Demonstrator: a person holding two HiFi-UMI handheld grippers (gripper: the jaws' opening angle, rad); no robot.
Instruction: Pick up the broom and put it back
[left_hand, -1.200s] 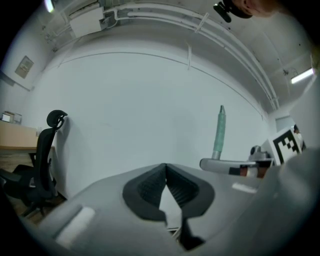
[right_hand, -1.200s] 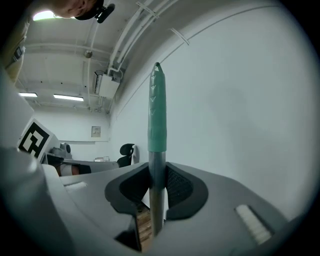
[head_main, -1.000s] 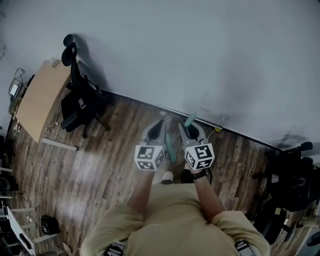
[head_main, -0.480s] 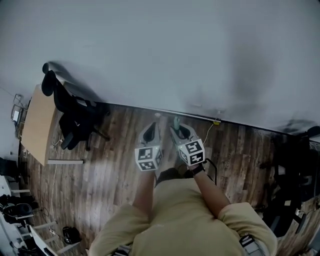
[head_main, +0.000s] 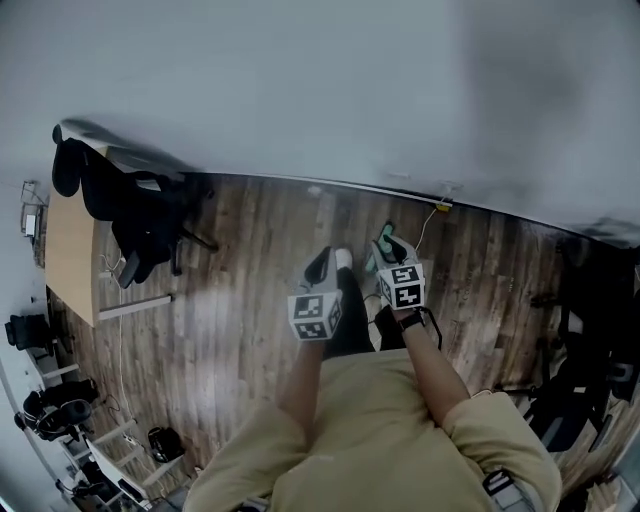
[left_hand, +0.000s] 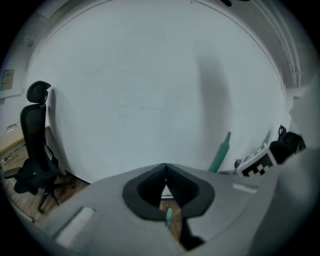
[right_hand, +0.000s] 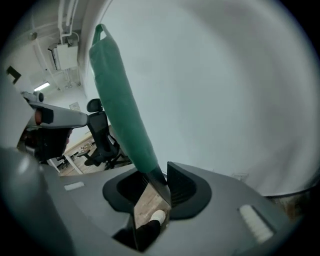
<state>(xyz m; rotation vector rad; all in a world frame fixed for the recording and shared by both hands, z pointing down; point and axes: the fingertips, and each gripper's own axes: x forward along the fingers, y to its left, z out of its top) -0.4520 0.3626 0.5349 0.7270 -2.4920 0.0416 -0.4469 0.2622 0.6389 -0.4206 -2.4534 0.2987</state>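
Note:
The broom's green handle grip (right_hand: 120, 105) rises steeply toward the white wall, and its thin metal shaft (right_hand: 159, 186) runs down between the jaws of my right gripper (right_hand: 155, 182). Those jaws are opening, with a dark gap showing on the shaft's left side. From the left gripper view the same green grip (left_hand: 220, 151) slants up against the wall at the right. My left gripper (left_hand: 165, 170) is shut, its pads meeting with nothing in them. In the head view the left gripper (head_main: 322, 262) and right gripper (head_main: 390, 243) hang side by side over the wooden floor near the wall.
A black office chair (head_main: 130, 215) and a wooden desk (head_main: 70, 250) stand at the left. More dark chairs (head_main: 590, 330) crowd the right edge. A thin cable (head_main: 428, 222) trails from the wall's base. The person's shoe (head_main: 343, 258) sits between the grippers.
Both grippers have dropped lower and drawn back from the wall toward the person. The right one still has the green handle between its jaws.

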